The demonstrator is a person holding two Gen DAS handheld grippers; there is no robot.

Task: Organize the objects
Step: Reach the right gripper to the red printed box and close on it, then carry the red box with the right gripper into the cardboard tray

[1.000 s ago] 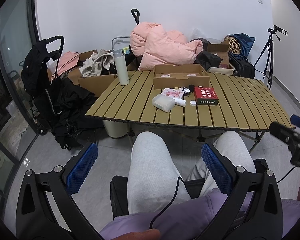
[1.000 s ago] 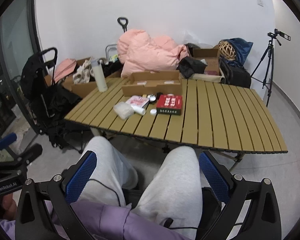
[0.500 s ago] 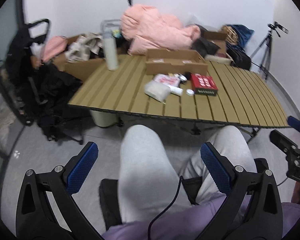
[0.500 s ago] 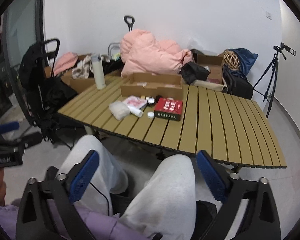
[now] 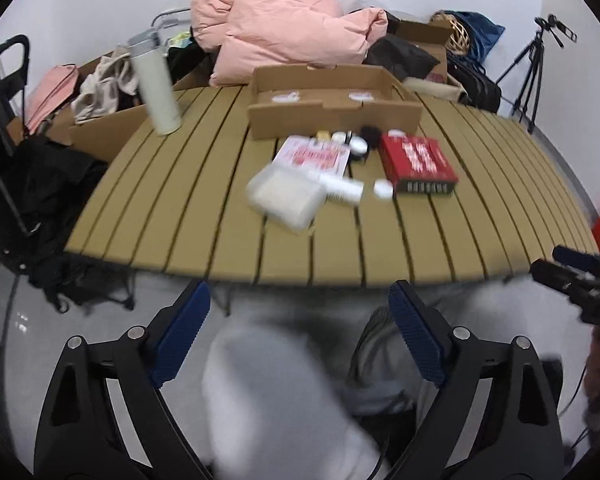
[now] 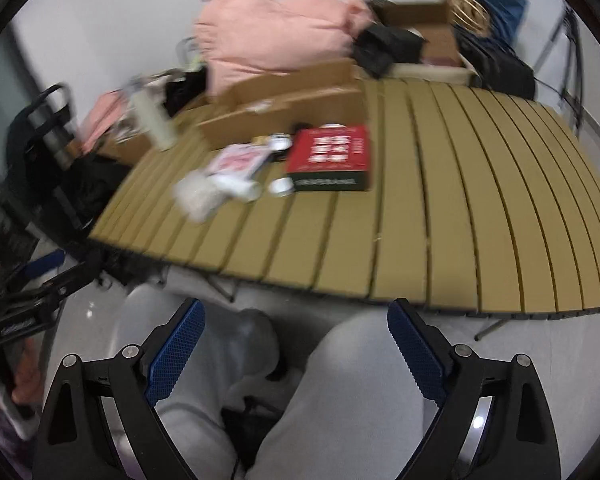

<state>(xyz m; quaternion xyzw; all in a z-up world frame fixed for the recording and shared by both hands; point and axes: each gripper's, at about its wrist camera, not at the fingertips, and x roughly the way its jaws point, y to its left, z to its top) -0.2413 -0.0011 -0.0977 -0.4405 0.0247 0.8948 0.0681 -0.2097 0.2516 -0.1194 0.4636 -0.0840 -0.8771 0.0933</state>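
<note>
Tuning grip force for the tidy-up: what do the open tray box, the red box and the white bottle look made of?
Open tray box: brown corrugated cardboard, matte, with folded flaps. Red box: probably printed paperboard, faint sheen, sharp edges. White bottle: smooth off-white body with grey lid; coated metal or plastic, cannot tell which.

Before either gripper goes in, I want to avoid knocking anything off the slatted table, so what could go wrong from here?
1. The small white cap lies loose against the red rectangular box; nudging the box could roll it off.
2. The tall white bottle stands upright near the tan slatted table's left edge and could tip.
3. Both views are blurred; the open left gripper and right gripper may misjudge the clutter.
</note>
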